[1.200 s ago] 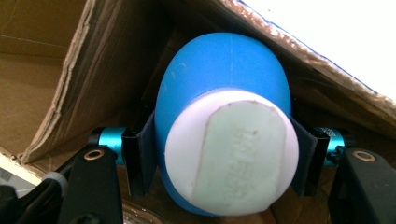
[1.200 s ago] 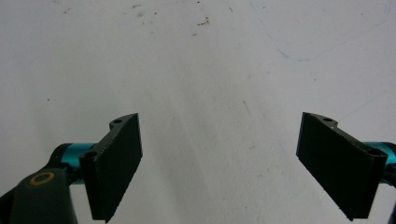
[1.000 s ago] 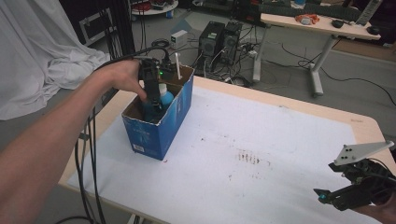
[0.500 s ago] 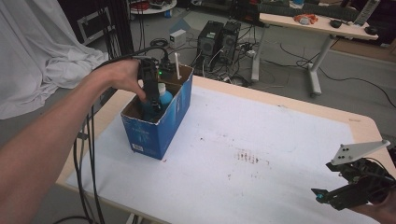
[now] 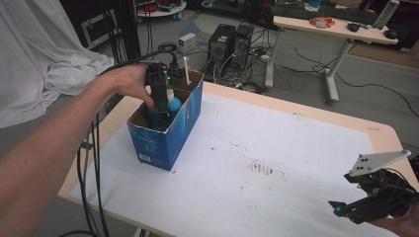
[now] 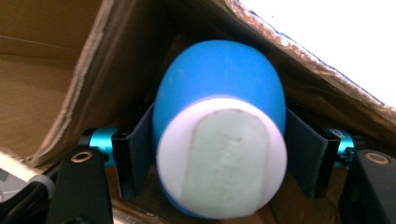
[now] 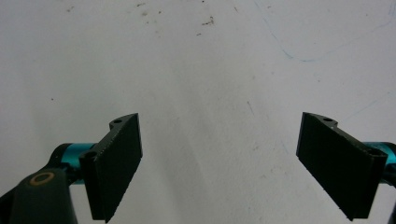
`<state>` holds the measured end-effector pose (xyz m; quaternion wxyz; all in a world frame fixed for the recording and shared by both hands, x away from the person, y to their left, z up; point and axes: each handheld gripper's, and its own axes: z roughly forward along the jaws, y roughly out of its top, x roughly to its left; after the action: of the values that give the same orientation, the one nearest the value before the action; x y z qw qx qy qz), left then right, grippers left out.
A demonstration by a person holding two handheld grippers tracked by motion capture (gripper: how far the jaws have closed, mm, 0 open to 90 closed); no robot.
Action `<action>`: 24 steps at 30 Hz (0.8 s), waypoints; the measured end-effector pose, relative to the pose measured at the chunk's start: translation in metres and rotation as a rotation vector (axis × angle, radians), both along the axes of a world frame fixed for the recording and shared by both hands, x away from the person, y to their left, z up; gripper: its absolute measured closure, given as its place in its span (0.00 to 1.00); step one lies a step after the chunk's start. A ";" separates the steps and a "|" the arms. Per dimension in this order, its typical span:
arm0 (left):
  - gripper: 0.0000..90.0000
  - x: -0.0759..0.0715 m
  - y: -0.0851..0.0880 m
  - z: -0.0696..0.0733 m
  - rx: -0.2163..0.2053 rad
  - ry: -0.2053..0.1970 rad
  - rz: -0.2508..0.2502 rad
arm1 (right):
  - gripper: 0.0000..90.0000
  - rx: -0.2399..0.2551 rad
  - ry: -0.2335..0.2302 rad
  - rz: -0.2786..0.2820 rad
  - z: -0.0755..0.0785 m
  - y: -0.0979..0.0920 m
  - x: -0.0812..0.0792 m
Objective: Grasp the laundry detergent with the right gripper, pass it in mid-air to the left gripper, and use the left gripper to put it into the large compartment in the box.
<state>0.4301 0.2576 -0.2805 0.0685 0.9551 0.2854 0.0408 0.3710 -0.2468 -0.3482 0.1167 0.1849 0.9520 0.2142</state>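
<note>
A blue cardboard box (image 5: 163,138) stands open at the table's left side. A hand holds my left gripper (image 5: 159,106) pointing down into it. In the left gripper view a blue bottle with a white cap (image 6: 219,84) stands between the two pads of my left gripper (image 6: 219,154). The jaws have just been opening; the pads flank the bottle's sides without clearly pressing on it. The bottle's blue top (image 5: 174,104) shows beside the gripper. My right gripper (image 5: 346,210) hovers at the table's near right corner, its jaws (image 7: 219,158) wide open over bare white tabletop.
A white stick (image 5: 187,69) rises from the box's far end. The white table sheet (image 5: 276,143) carries a few brown stains near its middle. Cables hang off the table's left edge (image 5: 91,163). Computers and another desk stand on the floor beyond.
</note>
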 end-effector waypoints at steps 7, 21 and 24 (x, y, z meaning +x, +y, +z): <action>0.32 -0.001 0.004 0.004 0.013 -0.016 0.015 | 0.15 0.000 -0.001 -0.002 0.000 -0.001 -0.001; 0.30 -0.006 0.001 0.029 0.030 -0.070 0.022 | 0.15 -0.005 -0.007 0.000 0.002 -0.001 -0.002; 0.30 -0.006 0.002 0.034 0.032 -0.078 0.029 | 0.15 -0.006 -0.008 -0.001 0.003 -0.001 -0.002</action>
<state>0.4238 0.2597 -0.2467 0.0636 0.9495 0.2956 0.0834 0.3687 -0.2477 -0.3450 0.1213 0.1843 0.9520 0.2122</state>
